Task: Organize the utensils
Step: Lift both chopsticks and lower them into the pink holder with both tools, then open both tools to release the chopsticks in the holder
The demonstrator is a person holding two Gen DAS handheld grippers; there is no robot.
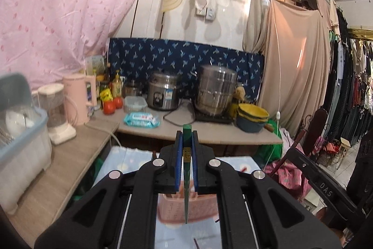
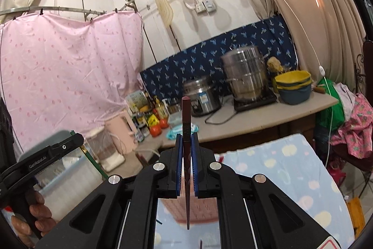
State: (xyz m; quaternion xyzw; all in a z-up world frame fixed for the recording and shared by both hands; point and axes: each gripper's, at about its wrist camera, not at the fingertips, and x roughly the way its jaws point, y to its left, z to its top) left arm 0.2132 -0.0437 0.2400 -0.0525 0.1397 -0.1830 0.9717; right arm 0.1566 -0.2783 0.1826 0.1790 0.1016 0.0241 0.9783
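Note:
My left gripper is shut on a green chopstick, held upright with its thin tip pointing down over a pink perforated utensil basket. My right gripper is shut on a dark red chopstick, also upright, its tip hanging above the same pink basket. The basket stands on a light blue patterned cloth. Another dark stick lies on the cloth near the bottom edge of the left wrist view. The left gripper's body shows at the left of the right wrist view.
A counter behind holds a rice cooker, a steel steamer pot, stacked yellow and blue bowls, tomatoes, a wipes pack and bottles. A pink kettle, a blender and a dish bin stand left.

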